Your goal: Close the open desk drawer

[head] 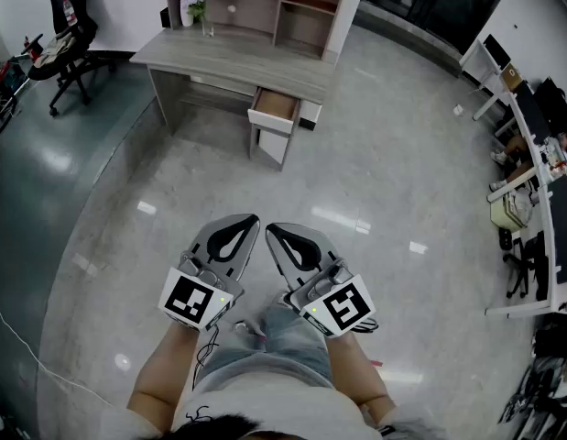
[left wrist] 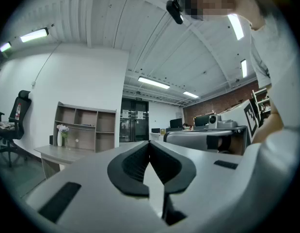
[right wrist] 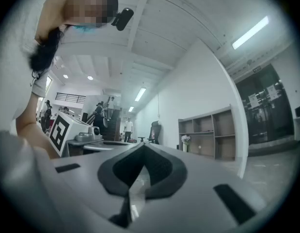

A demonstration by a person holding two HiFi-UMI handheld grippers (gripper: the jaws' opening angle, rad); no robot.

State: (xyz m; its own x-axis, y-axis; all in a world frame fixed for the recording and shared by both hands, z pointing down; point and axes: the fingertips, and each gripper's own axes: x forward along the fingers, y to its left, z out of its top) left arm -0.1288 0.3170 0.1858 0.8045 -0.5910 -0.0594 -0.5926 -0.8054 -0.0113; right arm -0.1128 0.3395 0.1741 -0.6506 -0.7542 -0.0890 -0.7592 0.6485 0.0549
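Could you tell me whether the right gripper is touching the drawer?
Apart. The head view shows bare floor between the right gripper and the drawer.

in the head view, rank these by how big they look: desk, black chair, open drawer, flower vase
1. desk
2. black chair
3. open drawer
4. flower vase
All stand similarly far off, so nearness barely skews this.

Noted pale grey desk [head: 237,58] at 12 o'clock | drawer [head: 275,108] tan inside, white-fronted | left gripper [head: 254,219] and right gripper [head: 270,230] grey, black-padded, black-and-white square markers | floor [head: 384,181] glossy mottled grey
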